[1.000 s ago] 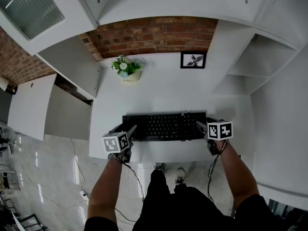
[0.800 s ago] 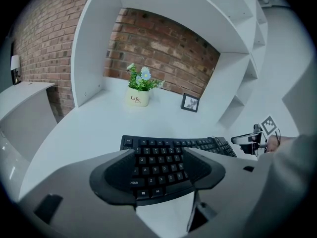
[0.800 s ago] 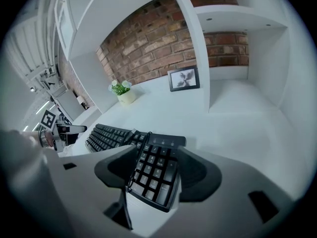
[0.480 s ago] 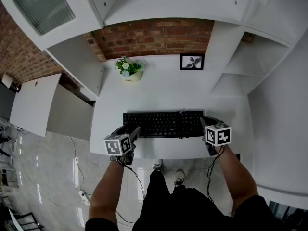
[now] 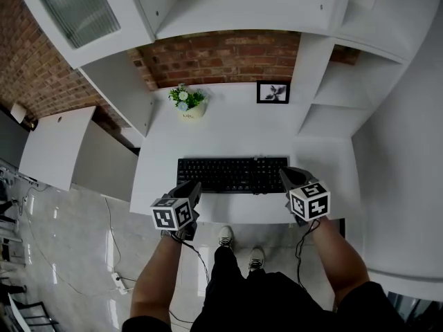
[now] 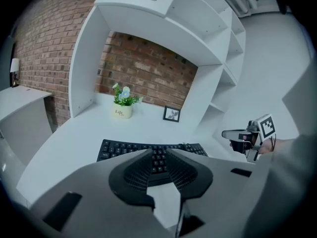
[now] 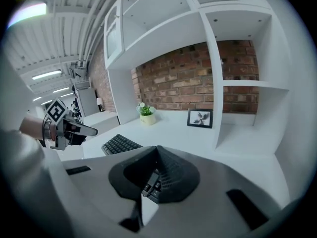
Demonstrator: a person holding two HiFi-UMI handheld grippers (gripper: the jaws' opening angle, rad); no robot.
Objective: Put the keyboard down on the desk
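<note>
1. Task object: the black keyboard [image 5: 232, 174] lies flat on the white desk [image 5: 235, 133]. Its long side runs along the front edge and sits near that edge. It is well apart from the potted plant [image 5: 187, 103] and the picture frame [image 5: 273, 92], which stand at the back by the brick wall [image 5: 221, 50].
2. Left gripper [image 5: 196, 185]: the jaws stand apart with nothing clamped. In the left gripper view the gap shows only keys and bare desk beyond the tips. In the head view the tips sit near the keyboard's left front corner.
3. Right gripper [image 5: 282, 172]: the jaws stand apart. The keyboard's right end shows within the gap, but no pad is seen pressing on it. Whether they touch cannot be settled.
4. Progress, as a judgement: the keyboard already rests as the task sentence wants, borne by the desk and not by either gripper. Whether the task put it there cannot be told from one moment.
5. Outstanding: the scene fits grippers that have just let go of the keyboard's ends. It equally fits grippers closing in on them, so no further move is prescribed.
</note>
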